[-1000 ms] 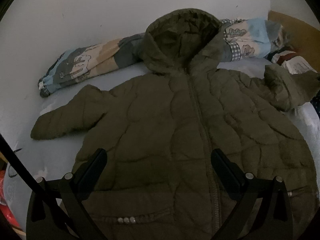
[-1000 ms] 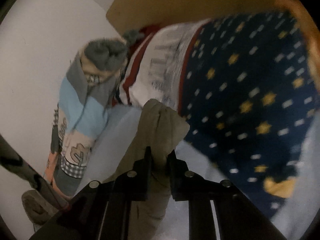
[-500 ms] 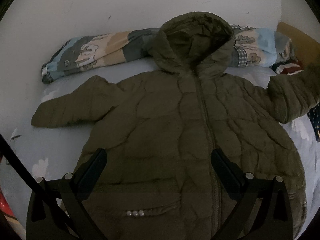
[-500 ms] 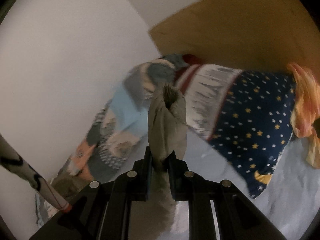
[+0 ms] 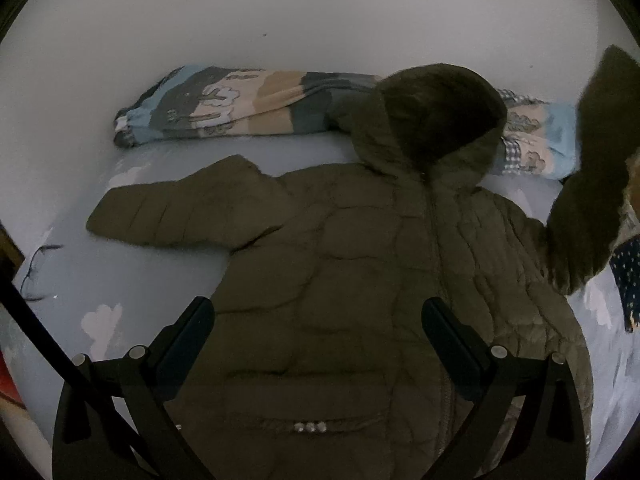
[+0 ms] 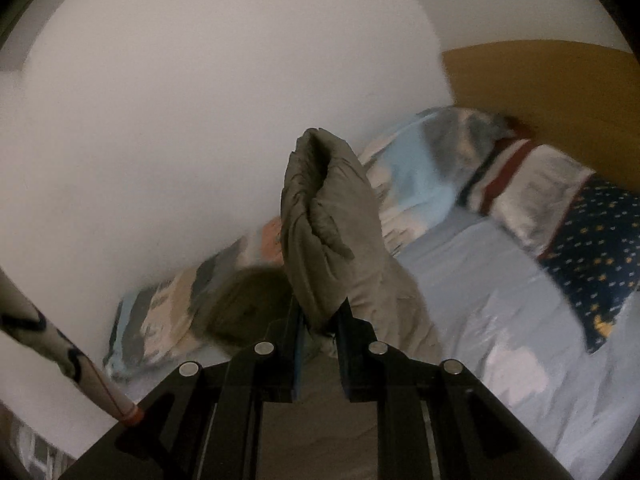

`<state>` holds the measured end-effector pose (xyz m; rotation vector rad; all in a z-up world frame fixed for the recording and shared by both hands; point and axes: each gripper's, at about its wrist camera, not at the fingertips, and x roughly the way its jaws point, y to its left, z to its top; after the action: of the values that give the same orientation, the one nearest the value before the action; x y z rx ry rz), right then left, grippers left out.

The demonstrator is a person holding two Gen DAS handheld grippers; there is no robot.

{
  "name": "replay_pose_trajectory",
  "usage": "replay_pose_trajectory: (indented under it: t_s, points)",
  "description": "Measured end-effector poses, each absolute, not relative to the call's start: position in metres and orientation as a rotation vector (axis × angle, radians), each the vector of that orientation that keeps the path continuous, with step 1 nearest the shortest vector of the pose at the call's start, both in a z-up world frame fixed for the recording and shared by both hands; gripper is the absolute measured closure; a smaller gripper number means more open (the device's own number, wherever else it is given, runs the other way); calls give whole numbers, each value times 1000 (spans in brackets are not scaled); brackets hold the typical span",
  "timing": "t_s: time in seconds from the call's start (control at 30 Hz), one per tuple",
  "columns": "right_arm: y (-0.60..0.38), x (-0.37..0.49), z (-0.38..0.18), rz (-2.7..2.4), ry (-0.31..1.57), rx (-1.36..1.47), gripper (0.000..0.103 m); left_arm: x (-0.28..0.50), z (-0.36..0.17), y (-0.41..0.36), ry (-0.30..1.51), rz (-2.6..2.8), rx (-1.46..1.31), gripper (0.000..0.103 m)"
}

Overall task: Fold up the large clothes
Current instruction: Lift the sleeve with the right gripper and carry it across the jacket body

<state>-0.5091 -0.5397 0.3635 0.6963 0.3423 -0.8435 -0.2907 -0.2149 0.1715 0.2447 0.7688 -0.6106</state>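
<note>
The right gripper [image 6: 320, 316] pinches the sleeve [image 6: 328, 224] cuff, raised above the bed [image 6: 500, 280]; the blurred hood [image 6: 248, 304] lies beyond. The left gripper [image 5: 318, 320] hangs spread wide and empty over the jacket [image 5: 340, 280], lying flat, its hem cut off near.

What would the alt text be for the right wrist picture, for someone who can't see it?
Black tongs are clamped shut on the cuff end of an olive puffer jacket sleeve, holding it up above a pale blue bed sheet. Behind lie a rolled patterned blanket along a white wall and a star-print navy pillow.
</note>
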Motion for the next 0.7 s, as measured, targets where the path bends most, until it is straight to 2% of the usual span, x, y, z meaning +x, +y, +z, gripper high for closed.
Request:
replay_pose_trajectory:
  t_s: [0.13,0.6,0.7]
  points:
    - [-507,-453,336,-782,425,684,88,-283,179,-202,773,-575,210,0]
    - [-438,-300,162,-601,762,712,88,-252,187,-172,804,-512,133,0]
    - [-428,-290,145,-569,813,696,78,-251,186,-177,807,-513,140,0]
